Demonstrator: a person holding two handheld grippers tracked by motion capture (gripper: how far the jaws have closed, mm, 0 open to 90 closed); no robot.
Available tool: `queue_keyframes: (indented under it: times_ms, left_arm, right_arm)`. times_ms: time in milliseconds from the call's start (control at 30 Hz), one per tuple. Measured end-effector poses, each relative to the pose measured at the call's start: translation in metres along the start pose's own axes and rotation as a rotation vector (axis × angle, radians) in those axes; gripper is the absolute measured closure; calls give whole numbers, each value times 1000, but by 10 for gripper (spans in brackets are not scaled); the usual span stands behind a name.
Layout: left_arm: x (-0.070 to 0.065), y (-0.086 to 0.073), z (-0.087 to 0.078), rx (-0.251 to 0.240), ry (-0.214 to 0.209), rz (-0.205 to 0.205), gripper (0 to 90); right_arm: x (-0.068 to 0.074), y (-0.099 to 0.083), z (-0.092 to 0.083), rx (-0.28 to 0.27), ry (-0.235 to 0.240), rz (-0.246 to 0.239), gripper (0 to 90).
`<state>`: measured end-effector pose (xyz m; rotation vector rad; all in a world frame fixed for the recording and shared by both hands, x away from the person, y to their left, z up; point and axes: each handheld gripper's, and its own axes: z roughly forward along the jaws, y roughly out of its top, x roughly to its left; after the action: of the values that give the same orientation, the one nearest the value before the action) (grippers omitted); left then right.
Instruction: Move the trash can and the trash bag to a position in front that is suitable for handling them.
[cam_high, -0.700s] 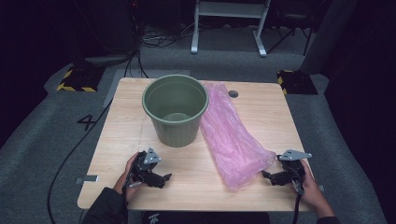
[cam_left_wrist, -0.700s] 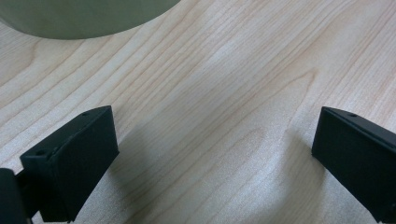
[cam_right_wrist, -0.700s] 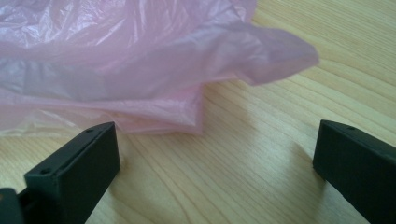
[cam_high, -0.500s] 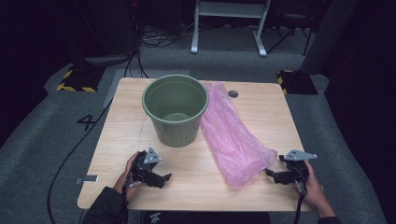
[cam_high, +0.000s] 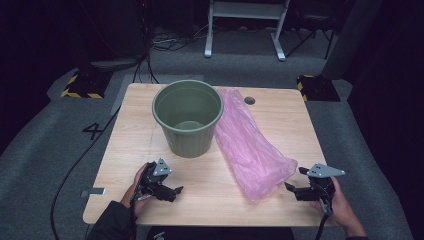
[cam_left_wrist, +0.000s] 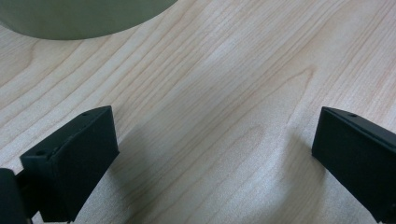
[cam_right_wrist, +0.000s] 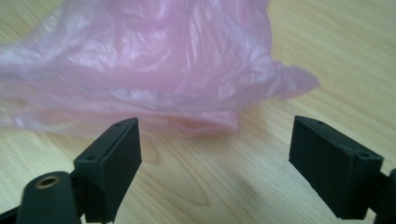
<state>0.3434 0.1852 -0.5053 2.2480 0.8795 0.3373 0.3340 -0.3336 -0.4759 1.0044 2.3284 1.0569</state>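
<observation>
The pink plastic bag (cam_high: 252, 150) lies flat and crumpled on the bench (cam_high: 280, 110), stretched from the far side toward the near right edge, its left flank just beside the green bucket (cam_high: 187, 117), which stands upright and looks empty. The bag's near end sits right in front of the right hand-held gripper (cam_high: 295, 191), whose jaws stand wide apart with nothing between them; in the right gripper view the bag (cam_right_wrist: 140, 70) bunches just beyond the jaw tips.

The step in hand looks like taking hold of that near end. To do it well, the right hand-held gripper should come in low along the bench, so that one jaw slides under the folded edge, and close on several layers of film rather than a single loose flap, which would slip or tear.

The left hand-held gripper (cam_high: 172, 192) rests near the bench's front edge, short of the bucket, jaws likewise apart and empty over bare wood (cam_left_wrist: 210, 93).

Against the earlier frames, the right hand-held gripper has drawn slightly back from the bag; the bag, the bucket and the left hand-held gripper have kept their places.
</observation>
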Motion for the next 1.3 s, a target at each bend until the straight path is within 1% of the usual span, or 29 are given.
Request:
queue_keyframes:
  times_ms: [67, 100, 133, 200, 233, 267, 300, 333, 400, 433, 467, 500, 600, 667, 733, 800, 833, 867, 900, 933, 967, 1033, 1067, 1100, 1133, 1300]
  left_arm:
    - [0, 0, 0, -1, 2, -2, 0]
    - [-1, 0, -1, -1, 6, -3, 0]
    - [-1, 0, -1, -1, 6, -3, 0]
    - [-1, -1, -1, -1, 6, -3, 0]
    - [-1, -1, -1, -1, 6, -3, 0]
    - [-1, -1, -1, -1, 6, -3, 0]
    - [-1, -1, -1, -1, 6, -3, 0]
    - [0, -1, -1, 0, 4, 0, 0]
    - [0, -1, -1, 1, -3, 6, 0]
    - [0, -1, -1, 1, -3, 6, 0]
    - [0, -2, -2, -1, -13, 13, 0]
    - [0, -2, -2, 0, -13, 14, 0]
    - [0, -2, -2, -1, -13, 15, 0]
    - [0, -3, -2, -5, -11, 17, 2]
    - [0, -2, -2, -2, -12, 17, 2]
    - [0, -2, -2, 0, -12, 17, 2]
    - [0, -2, -2, -1, -12, 17, 0]
    - [0, -2, -2, -1, -16, 18, 0]
    - [0, -2, -2, -1, -16, 18, 0]
    - [1, -2, -2, 0, -17, 20, 0]
    - [1, -2, -2, 0, -21, 25, 0]
    - [1, -1, -1, 0, -23, 24, 0]
    - [2, -1, -1, -1, -23, 23, 0]
    - [2, -1, -1, -1, -23, 23, 0]
    - [2, -1, -1, -1, -20, 25, 0]
    - [3, 0, 0, 0, -18, 18, 0]
  right_arm:
    - [0, 2, -2, -7, 1, -1, 168]
    - [-1, 5, -5, -22, 2, 18, 168]
    - [-1, 7, -7, -35, 12, 24, 168]
    - [-1, 10, -10, -66, 30, 16, 168]
    - [-1, 10, -10, -66, 30, 16, 168]
    - [0, 13, -14, -100, 58, 0, 166]
    - [0, 14, -16, -117, 74, 0, 169]
    - [1, 15, -17, -125, 74, 0, 175]
    - [1, 17, -19, -131, 54, -1, 181]
    - [1, 17, -19, -131, 54, -1, 181]
    - [2, 19, -20, -146, 56, 1, 190]
    - [2, 21, -20, -149, 51, -1, 191]
    - [7, 28, -19, -162, 40, -18, 202]
    - [12, 33, -15, -155, 6, -28, 237]
    - [16, 38, -11, -168, 20, -31, 281]
    - [22, 43, -6, -161, 6, -54, 322]
    - [25, 45, -4, -164, 24, -65, 366]
    - [28, 47, -1, -167, 39, -73, 383]
    - [28, 47, -1, -167, 39, -73, 383]
    - [34, 51, 5, -161, 56, -89, 457]
    - [37, 52, 9, -155, 67, -92, 469]
    - [43, 53, 17, -133, 71, -98, 523]
    - [45, 53, 22, -122, 83, -106, 537]
    - [45, 53, 22, -122, 83, -106, 537]
    - [49, 51, 31, -98, 98, -113, 583]
    - [51, 41, 48, -39, 131, -104, 655]
